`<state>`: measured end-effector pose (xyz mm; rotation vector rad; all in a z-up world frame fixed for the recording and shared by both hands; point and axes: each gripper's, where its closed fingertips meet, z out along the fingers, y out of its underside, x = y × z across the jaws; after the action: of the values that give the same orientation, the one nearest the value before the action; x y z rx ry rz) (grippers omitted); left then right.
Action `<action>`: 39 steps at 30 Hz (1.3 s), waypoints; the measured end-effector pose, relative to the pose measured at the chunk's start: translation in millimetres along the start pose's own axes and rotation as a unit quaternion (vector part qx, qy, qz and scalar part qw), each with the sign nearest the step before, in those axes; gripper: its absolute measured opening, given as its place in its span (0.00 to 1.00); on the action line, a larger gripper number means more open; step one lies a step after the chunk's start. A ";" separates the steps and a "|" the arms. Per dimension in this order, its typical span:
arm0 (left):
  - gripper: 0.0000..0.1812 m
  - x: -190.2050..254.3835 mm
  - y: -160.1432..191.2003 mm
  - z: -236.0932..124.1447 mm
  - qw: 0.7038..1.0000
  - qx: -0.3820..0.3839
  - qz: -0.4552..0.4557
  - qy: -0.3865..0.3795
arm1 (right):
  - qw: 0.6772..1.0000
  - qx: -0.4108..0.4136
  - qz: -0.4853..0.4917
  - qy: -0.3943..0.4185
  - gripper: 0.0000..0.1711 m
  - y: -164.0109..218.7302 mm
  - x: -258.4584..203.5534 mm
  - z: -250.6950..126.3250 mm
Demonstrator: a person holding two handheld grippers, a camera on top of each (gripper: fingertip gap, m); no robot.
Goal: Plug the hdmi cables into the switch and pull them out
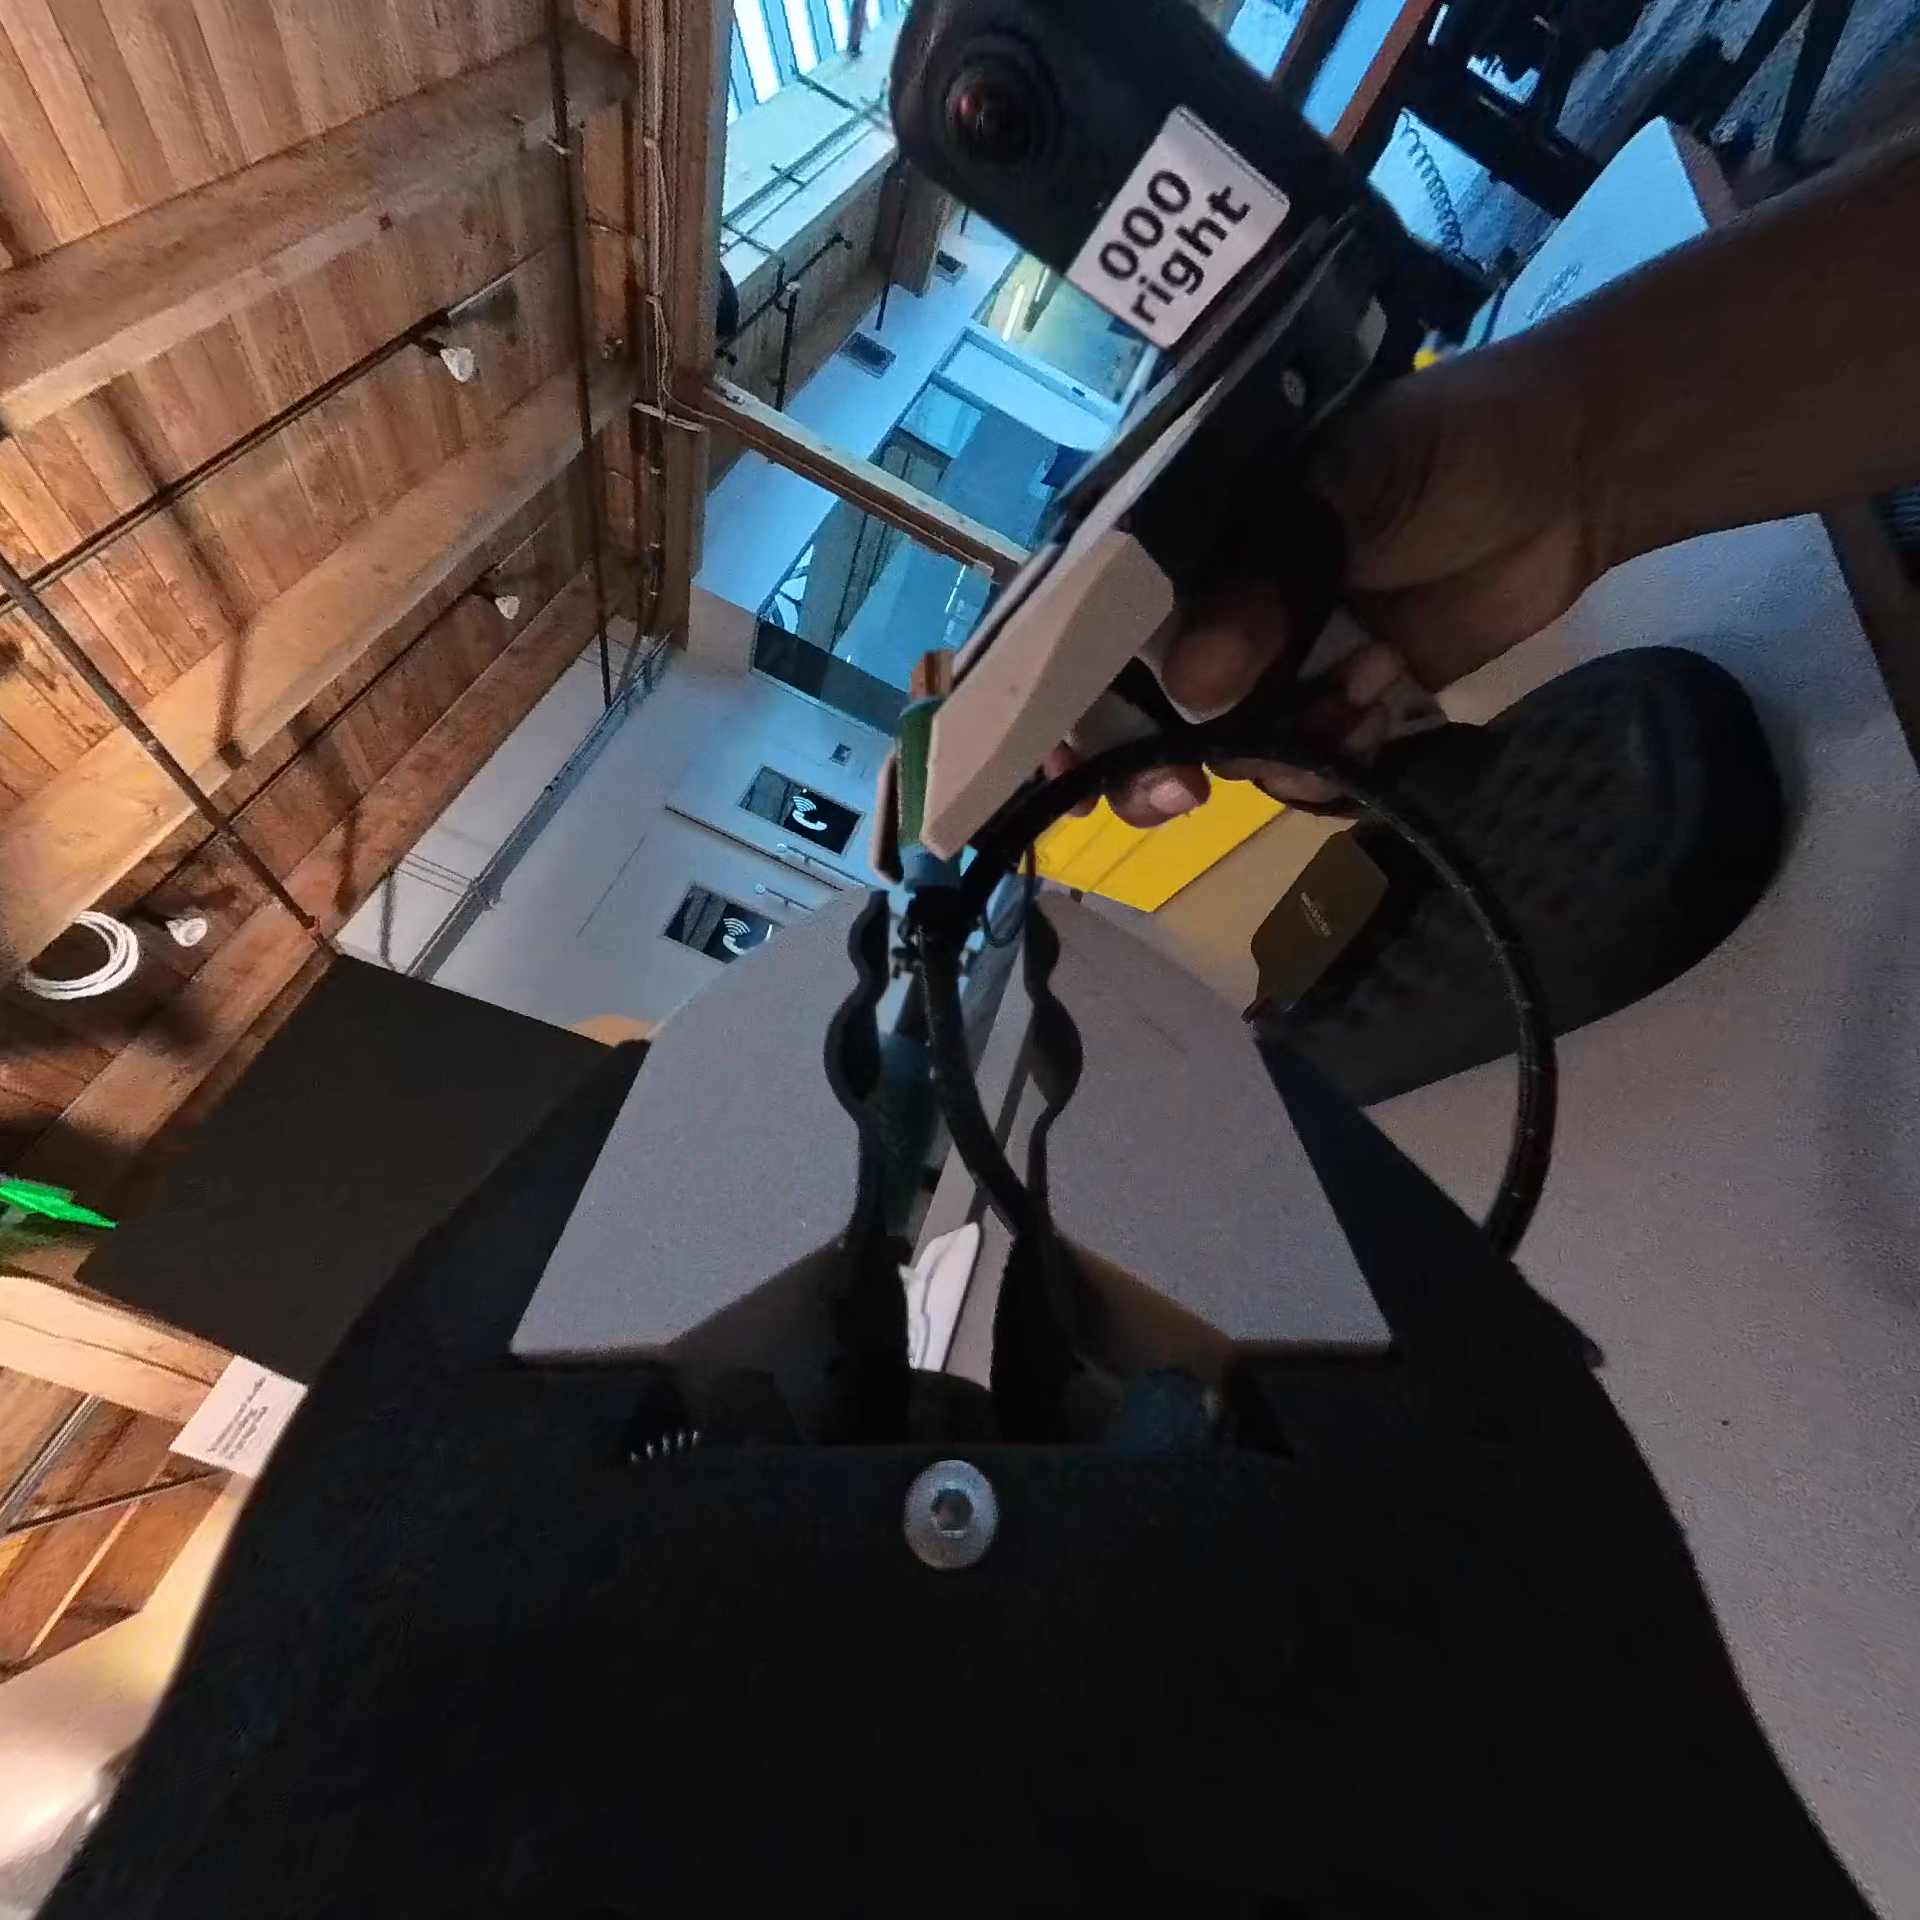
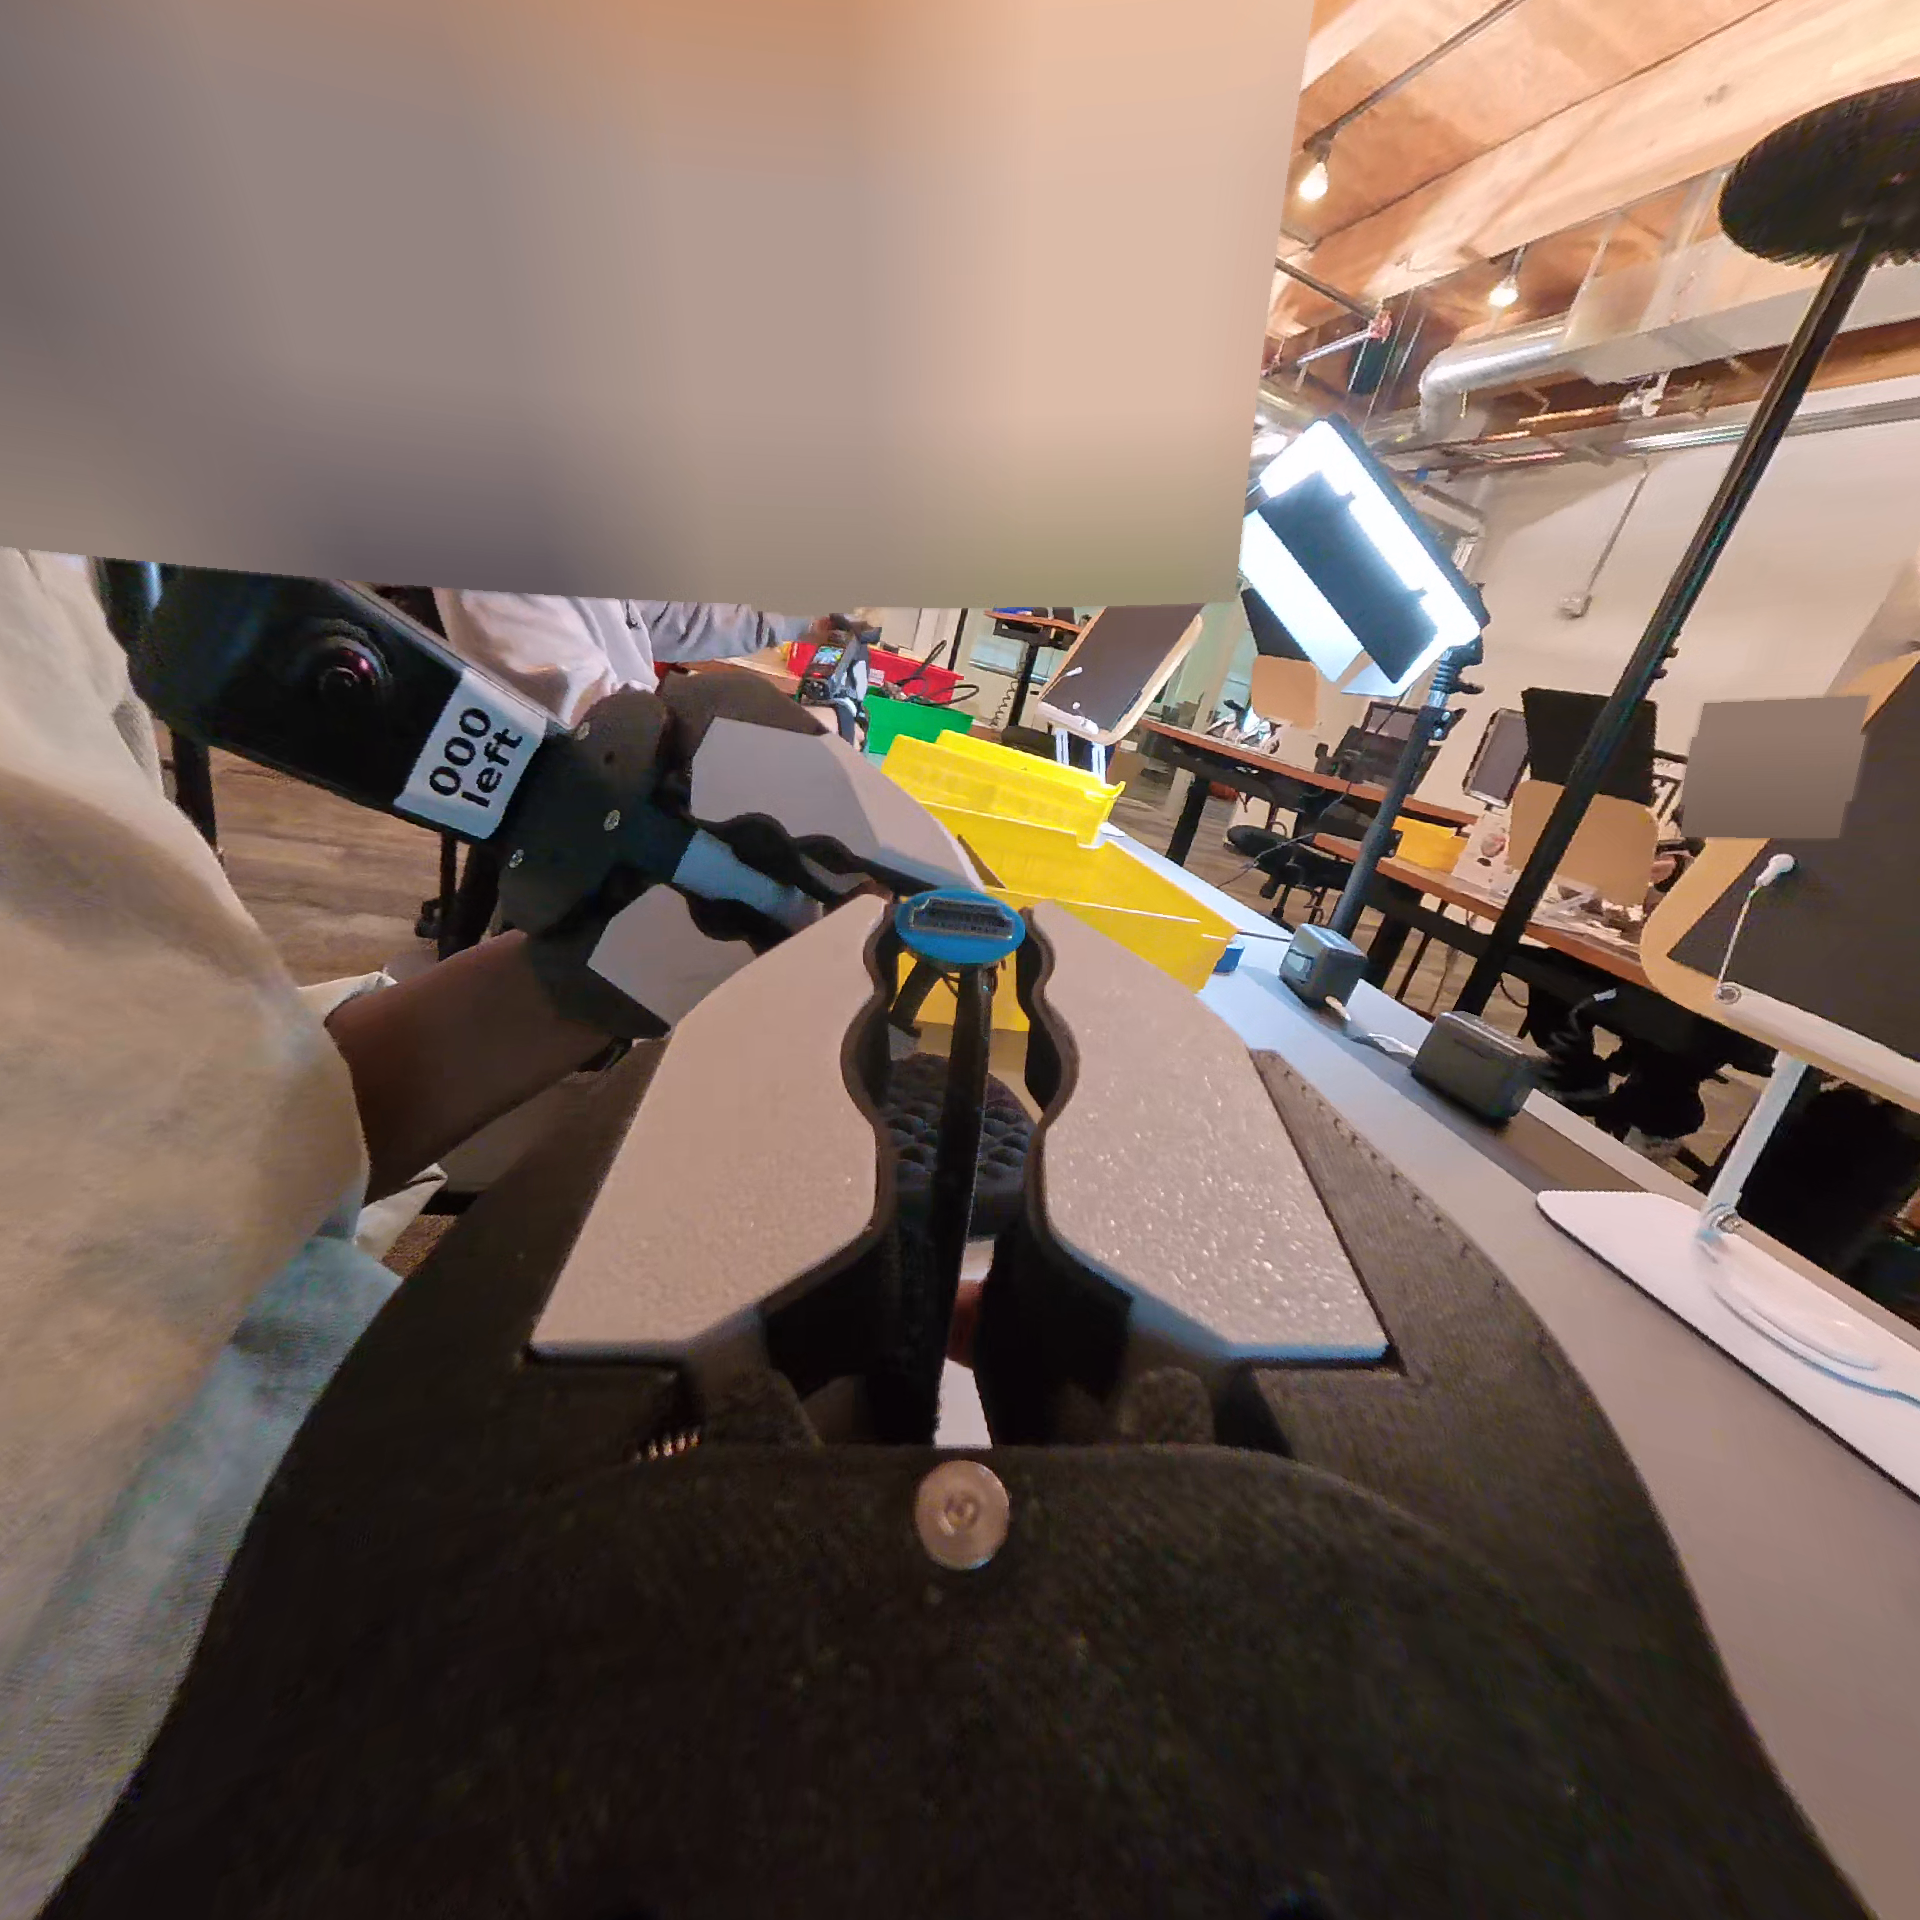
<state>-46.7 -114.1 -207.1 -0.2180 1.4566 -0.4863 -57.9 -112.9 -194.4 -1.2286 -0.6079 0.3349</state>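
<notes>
Right wrist view: right gripper [image 2: 958, 940] clamps HDMI plug [image 2: 958, 921].

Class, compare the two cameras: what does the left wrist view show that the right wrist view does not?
Left wrist view only: a hand holding the right gripper, and the black cable curving in a wide loop. Right wrist view only: the HDMI plug seen face-on, yellow bins, a light panel. Both: that plug clamped in the right gripper's fingers, cable trailing from it.
</notes>
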 end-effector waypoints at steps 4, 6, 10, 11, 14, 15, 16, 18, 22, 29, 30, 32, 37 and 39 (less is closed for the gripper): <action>0.11 1.1 10.6 3.6 0.998 -0.045 0.034 -0.007 | 0.999 -0.030 -0.004 -0.021 0.12 8.2 -9.0 5.8; 0.07 0.3 15.2 3.7 0.997 -0.062 0.042 -0.010 | 0.999 -0.041 -0.009 -0.009 0.12 10.7 -6.7 6.9; 0.06 -3.3 16.4 3.6 0.996 -0.070 0.053 -0.019 | 0.999 -0.035 -0.017 0.006 0.12 7.2 -3.2 5.6; 0.06 -3.9 16.6 3.0 0.995 -0.072 0.059 -0.019 | 0.999 -0.036 -0.020 0.007 0.12 6.8 -3.0 5.1; 0.06 -6.7 20.9 -0.6 0.995 -0.076 0.063 -0.019 | 0.998 -0.046 -0.046 0.011 0.12 6.5 -2.5 1.8; 0.06 -11.1 27.1 -3.5 0.994 -0.086 0.061 -0.028 | 0.998 -0.037 -0.050 0.020 0.12 1.5 0.5 -1.7; 0.07 -16.2 33.5 -7.3 0.994 -0.090 0.056 -0.039 | 0.998 -0.026 -0.051 0.027 0.12 -4.5 4.1 -7.4; 0.07 -16.8 41.7 -12.2 0.995 -0.088 0.023 -0.029 | 0.998 -0.034 -0.054 0.027 0.13 -6.5 6.9 -14.2; 0.07 -9.5 51.5 -10.7 0.996 -0.090 -0.015 -0.014 | 0.996 -0.047 -0.062 0.033 0.13 -1.9 8.9 -13.1; 0.19 4.6 33.1 5.4 0.994 -0.070 -0.088 0.020 | 0.993 -0.097 -0.041 0.047 0.12 20.7 17.0 -9.9; 0.13 5.0 32.2 7.9 0.993 -0.069 -0.091 0.015 | 0.993 -0.099 -0.047 0.040 0.12 21.4 13.5 -7.7; 0.04 14.1 38.2 11.3 0.993 -0.078 -0.084 0.029 | 0.995 -0.079 -0.047 0.032 0.12 15.1 8.3 -5.2; 0.04 13.4 33.8 10.0 0.990 -0.023 -0.136 0.034 | 0.996 -0.062 -0.064 0.026 0.12 6.2 6.1 -10.9; 0.04 7.3 40.4 4.7 0.990 -0.032 -0.137 0.029 | 0.996 -0.039 -0.073 0.034 0.12 -5.6 7.9 -17.5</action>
<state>-34.3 -82.3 -230.5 -0.4622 1.5076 -0.6729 -41.6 -123.9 -190.7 -1.2583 -0.6524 0.1466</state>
